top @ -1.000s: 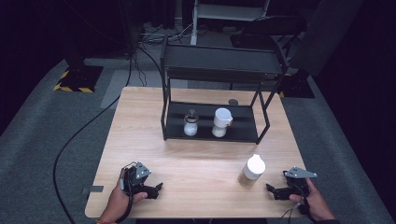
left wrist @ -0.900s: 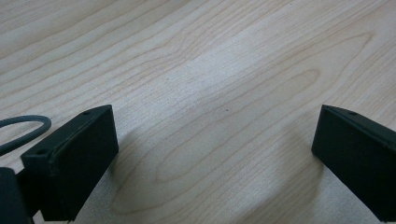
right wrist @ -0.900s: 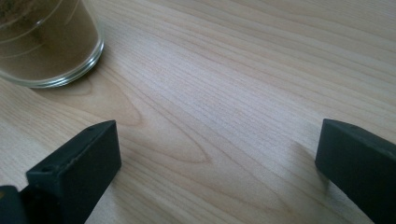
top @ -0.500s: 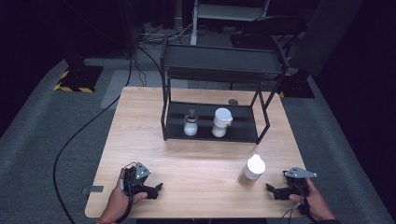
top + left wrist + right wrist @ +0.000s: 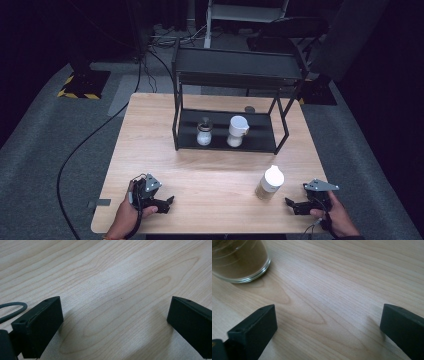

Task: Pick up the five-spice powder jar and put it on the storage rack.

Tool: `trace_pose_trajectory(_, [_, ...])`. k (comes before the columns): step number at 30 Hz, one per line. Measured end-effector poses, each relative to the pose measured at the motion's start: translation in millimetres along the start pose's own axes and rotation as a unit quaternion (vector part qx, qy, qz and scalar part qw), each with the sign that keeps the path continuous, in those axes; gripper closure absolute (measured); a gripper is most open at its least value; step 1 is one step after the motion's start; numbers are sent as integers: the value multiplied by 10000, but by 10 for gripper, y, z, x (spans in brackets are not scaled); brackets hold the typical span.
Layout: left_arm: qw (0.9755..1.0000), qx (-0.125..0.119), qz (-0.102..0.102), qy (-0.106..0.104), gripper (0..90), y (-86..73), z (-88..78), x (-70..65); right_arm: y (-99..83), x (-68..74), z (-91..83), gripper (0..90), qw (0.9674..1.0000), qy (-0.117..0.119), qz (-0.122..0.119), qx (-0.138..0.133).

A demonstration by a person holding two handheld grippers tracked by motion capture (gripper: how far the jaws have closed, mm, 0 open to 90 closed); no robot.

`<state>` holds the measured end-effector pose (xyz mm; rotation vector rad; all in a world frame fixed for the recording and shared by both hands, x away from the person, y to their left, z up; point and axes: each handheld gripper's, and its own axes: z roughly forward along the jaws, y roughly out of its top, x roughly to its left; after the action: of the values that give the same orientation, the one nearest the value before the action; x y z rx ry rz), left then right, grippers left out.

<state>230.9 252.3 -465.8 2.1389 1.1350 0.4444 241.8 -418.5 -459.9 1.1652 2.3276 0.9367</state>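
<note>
Dark floor and black equipment ring a pale wooden table [image 5: 150,130], where a black metal two-tier shelf rack [image 5: 235,75] stands toward the far side. On its lower shelf sit a small clear glass jar with a grey lid [image 5: 203,132] and, just beside it, a taller white-lidded jar of pale contents [image 5: 237,131], both upright and tucked in as if stored.

Out on the open tabletop, a clear glass jar with a white cap and brownish contents [image 5: 270,182] stands upright near the front right, well apart from the rack. It sits within easy reach of the right gripper [image 5: 296,206], which rests low by the table's front edge with its jaws spread wide and nothing between them; in the right gripper view the jar's glass base lies ahead and off to the left of the jaws, so the tool is not yet lined up on it.

The left gripper [image 5: 163,205] rests at the front left, jaws likewise apart over bare wood, well away from any jar. Judging by the layout, the loose jar is likely bound for the shelf alongside the other two.
</note>
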Motion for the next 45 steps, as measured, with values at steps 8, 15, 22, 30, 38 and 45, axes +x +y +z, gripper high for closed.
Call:
trace_pose_trajectory(8, [10000,-1,0,-1,3,0,0,0,93,67,-132,16,9997,54,-248,27])
trace_pose_trajectory(15, [10000,-1,-1,-1,3,0,0,0,216,125,-272,16,9992,203,-339,58])
trace_pose_trajectory(22, [10000,0,0,0,3,0,0,0,293,181,-333,16,9981,369,-497,7])
trace_pose_trajectory(30, [10000,-1,-2,0,3,0,0,0,350,237,-373,16,9971,492,-579,-17])
trace_pose_trajectory(38, [10000,-1,-1,0,3,0,0,0,422,301,-368,17,9970,533,-553,-54])
trace_pose_trajectory(45, [10000,-1,0,-1,3,0,0,0,512,349,-320,18,9968,551,-571,-53])
